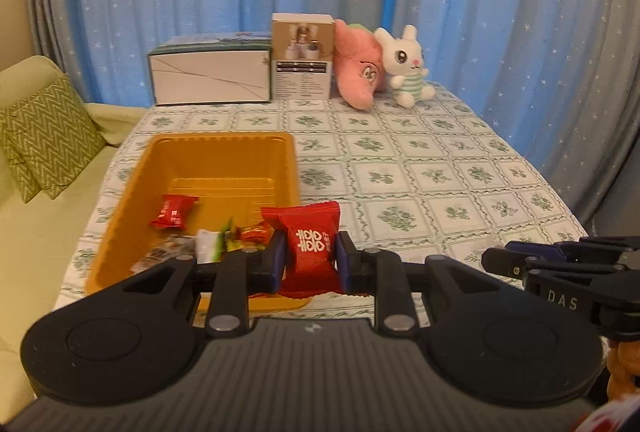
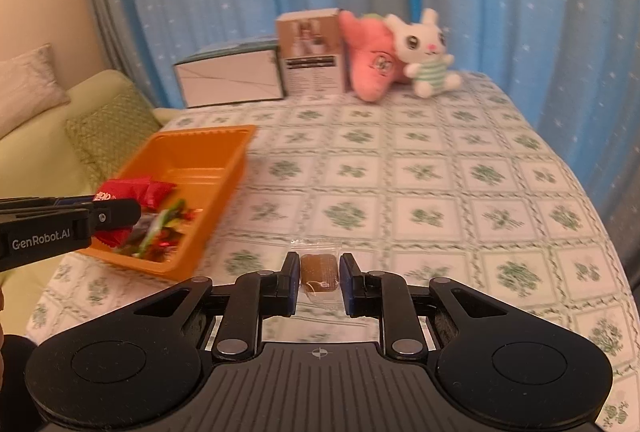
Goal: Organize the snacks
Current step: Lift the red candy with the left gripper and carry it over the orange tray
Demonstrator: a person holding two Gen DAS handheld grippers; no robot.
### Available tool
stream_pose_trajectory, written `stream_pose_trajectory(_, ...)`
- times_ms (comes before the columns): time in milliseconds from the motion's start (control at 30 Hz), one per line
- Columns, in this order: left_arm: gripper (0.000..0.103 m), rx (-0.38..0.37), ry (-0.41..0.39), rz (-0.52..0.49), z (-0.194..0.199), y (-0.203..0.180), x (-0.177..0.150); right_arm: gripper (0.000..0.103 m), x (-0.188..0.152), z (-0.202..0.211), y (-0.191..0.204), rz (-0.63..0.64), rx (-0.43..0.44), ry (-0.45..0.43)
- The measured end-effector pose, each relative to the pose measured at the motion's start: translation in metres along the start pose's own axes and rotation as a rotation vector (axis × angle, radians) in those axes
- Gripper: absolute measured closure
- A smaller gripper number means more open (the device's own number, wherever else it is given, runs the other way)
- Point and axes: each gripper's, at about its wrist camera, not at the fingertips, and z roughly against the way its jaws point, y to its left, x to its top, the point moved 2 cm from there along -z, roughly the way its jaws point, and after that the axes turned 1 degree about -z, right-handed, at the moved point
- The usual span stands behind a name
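Left tongs (image 1: 310,258) grip upright red packet (image 1: 310,252); right tongs (image 2: 319,282) grip upright brown snack (image 2: 319,268)

Tray (image 1: 224,155) on the table (image 1: 420,167), at its near left part, close to the left edge. In the tray, toward its near end: several snacks (image 1: 174,211). One packet (image 1: 310,252) between the left gripper's (image 1: 310,264) pads, above the tray's near right corner. Right gripper (image 2: 320,282) right of the tray, with a wrapped snack (image 2: 319,270) between its pads, above the cloth. At the far edge, left to right: low box (image 1: 210,73), upright box (image 1: 302,57), plush (image 1: 360,69), rabbit (image 1: 406,65), each touching the next. Sofa (image 1: 28,232) left of the table, cushion (image 1: 48,139) on it. Curtain (image 1: 500,11) behind everything.
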Motion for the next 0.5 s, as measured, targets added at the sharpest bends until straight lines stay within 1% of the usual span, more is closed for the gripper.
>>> stream_pose_trajectory(267, 0.08, 0.052, -0.003, 0.029, 0.024, 0.041, -0.006, 0.081, 0.006, -0.006, 0.045, 0.055, 0.065, 0.001)
stream_pose_trajectory(500, 0.08, 0.072, -0.003, 0.047, 0.033, 0.06, -0.01, 0.081, 0.008, -0.011, 0.069, 0.085, 0.097, 0.006)
